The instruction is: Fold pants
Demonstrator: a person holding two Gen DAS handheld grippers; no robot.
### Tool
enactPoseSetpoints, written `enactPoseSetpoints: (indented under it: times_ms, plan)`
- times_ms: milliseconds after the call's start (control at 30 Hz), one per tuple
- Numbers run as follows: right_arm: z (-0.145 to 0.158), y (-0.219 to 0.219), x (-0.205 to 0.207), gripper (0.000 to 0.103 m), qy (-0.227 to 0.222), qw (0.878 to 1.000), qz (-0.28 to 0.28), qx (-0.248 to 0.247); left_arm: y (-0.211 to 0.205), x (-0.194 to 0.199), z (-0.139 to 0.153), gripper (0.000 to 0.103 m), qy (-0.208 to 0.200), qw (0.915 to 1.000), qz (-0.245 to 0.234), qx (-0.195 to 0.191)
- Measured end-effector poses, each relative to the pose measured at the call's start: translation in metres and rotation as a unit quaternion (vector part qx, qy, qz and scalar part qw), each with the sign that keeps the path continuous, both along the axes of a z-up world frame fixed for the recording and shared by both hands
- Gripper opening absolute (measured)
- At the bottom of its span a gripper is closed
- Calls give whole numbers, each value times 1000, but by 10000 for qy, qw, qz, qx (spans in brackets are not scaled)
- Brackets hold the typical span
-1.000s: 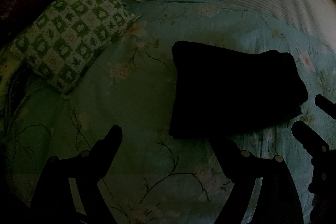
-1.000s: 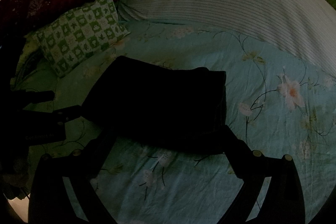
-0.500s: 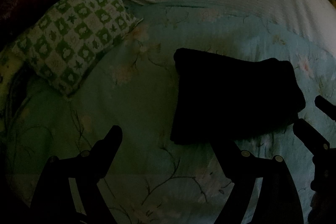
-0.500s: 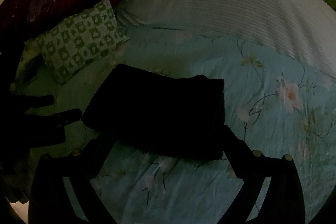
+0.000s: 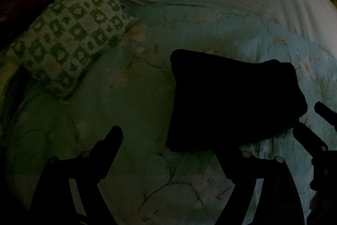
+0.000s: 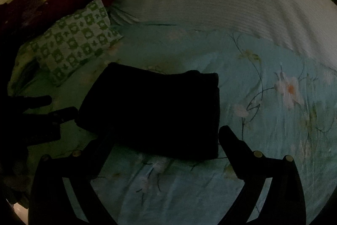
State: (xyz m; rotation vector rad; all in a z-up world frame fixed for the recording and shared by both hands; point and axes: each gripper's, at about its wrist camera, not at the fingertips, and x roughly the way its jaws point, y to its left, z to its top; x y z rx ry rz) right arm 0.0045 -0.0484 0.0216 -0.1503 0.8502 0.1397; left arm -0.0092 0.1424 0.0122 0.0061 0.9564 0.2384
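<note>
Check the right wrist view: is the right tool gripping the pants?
No. The right tool is open, and the folded pants lie flat on the bedsheet.

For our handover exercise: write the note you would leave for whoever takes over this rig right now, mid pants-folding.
Left tool: open, empty, above the sheet at the near left of the pants.
Right tool: open, empty, at the near edge of the pants.
Pants: a compact dark rectangle flat on the sheet, clear of the pillow.
Done: the folding looks finished; the dim light hides any loose edges.
Left: probably only check the edges and draw both tools away.
</note>
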Motion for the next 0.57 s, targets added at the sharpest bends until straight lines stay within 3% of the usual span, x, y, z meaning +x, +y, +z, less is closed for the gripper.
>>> enactPoseSetpoints:
  times_ms: [567]
  plan:
    - [4, -12, 6, 98, 12, 9999, -14, 158, -9, 13, 4, 85, 54, 10000, -11, 29]
